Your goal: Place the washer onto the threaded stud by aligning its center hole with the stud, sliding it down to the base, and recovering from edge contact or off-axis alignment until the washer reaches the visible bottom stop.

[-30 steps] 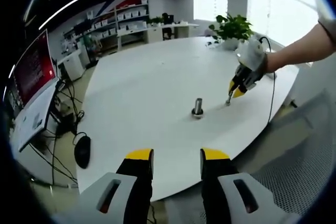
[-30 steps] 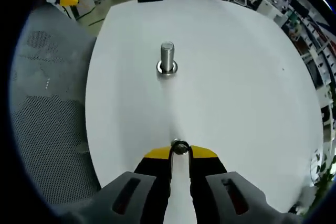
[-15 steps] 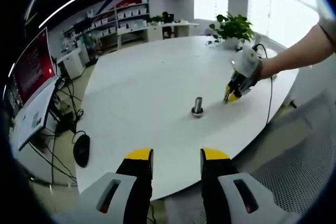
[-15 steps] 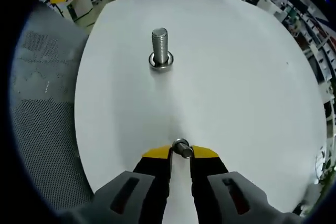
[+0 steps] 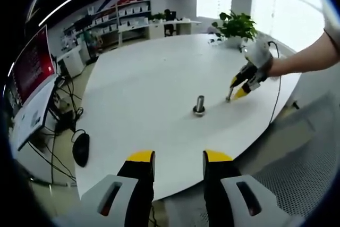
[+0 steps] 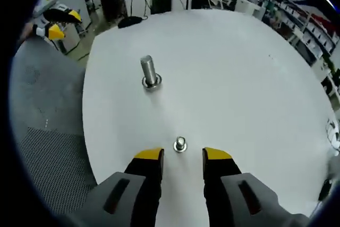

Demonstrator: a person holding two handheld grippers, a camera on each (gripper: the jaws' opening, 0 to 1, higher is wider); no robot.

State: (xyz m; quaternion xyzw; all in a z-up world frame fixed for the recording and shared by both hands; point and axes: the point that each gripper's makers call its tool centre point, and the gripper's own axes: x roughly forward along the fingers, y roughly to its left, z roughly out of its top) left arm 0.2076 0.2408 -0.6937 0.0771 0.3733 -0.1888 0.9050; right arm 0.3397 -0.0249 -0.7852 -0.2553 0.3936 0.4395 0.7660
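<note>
The left gripper (image 5: 178, 159) rises from the bottom centre of the left gripper view, its two yellow-tipped fingers (image 5: 141, 158) parted with a clear gap between them, holding nothing. In that view's upper right the right gripper (image 5: 238, 89) points down and to the left, carried by a person's bare forearm (image 5: 305, 59) reaching in from the right edge. In the right gripper view its own fingers (image 6: 149, 156) stand spread wide at the bottom centre, gripping nothing. The left gripper shows small in the upper left.
</note>
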